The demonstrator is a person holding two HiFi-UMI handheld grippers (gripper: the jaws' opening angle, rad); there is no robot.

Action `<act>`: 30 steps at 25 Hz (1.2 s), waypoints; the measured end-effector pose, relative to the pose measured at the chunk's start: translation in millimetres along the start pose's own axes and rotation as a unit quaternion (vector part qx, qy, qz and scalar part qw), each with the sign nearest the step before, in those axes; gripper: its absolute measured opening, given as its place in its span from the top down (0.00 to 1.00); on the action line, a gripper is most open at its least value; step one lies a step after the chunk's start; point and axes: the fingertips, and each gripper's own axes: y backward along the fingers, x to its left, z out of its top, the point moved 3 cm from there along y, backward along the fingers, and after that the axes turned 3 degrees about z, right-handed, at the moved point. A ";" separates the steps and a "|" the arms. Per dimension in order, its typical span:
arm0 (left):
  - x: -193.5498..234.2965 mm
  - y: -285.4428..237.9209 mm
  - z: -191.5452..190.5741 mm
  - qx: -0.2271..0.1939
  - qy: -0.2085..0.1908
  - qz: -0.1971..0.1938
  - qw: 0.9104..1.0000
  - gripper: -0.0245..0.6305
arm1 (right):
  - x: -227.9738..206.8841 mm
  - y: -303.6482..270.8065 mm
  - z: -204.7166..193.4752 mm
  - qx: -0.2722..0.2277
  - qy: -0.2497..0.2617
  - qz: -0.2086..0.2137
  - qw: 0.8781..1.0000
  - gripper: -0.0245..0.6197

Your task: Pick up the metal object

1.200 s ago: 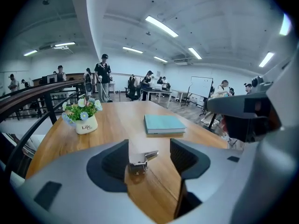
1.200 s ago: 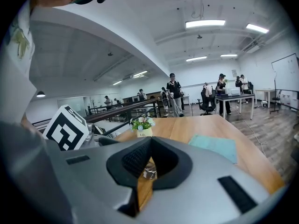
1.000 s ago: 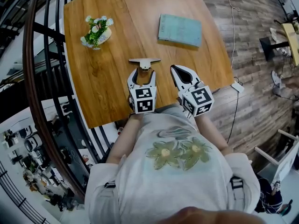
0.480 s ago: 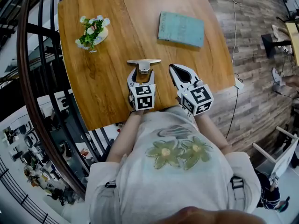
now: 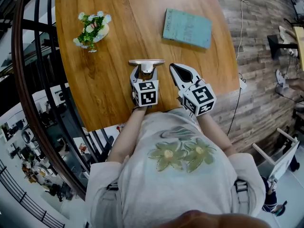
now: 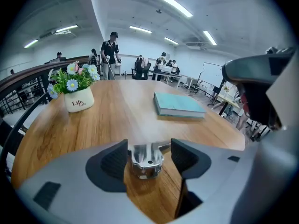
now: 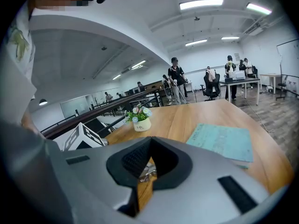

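The metal object [image 5: 146,63] lies flat on the bench [image 5: 107,91], in the near half, with its long cross bar turned away from the person and its short stem pointing back toward them. This is convenient, because the stem is the narrow part that a gripper can take from the person's side.

The left gripper [image 6: 148,146] comes at it from 6 o'clock and has the stem between its fingers [image 6: 114,161]. The fingers stand apart. The one at 9 o'clock of the stem is touching it or almost touching, and at 3 o'clock a strip of bare wood shows between stem and pad. So I judge that the grasp is prepared but not made: the fingers must close before any lift. As the object is low and smooth, it may slide forward if only one pad pushes it.

The right gripper [image 5: 174,69] hovers at 3 o'clock of the object, just beside the left one. Its fingers are closed tip to tip and hold nothing, so it seems only to wait.

Further out, a blue-green book [image 5: 187,28] lies at 1 o'clock and a small flower pot [image 5: 92,31] stands at 10 o'clock, both well apart from the object, so neither is in the way of the lift.
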 end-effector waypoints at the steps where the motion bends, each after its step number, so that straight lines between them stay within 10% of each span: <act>1: 0.4 -2.6 -1.5 0.004 0.001 0.000 1.000 0.53 | -0.3 -1.7 -0.4 0.003 -0.001 0.001 1.000 0.95; 30: 1.0 -40.2 -23.8 0.051 0.030 0.017 0.998 0.52 | -12.3 -19.3 -20.6 0.042 -0.019 0.000 0.999 0.95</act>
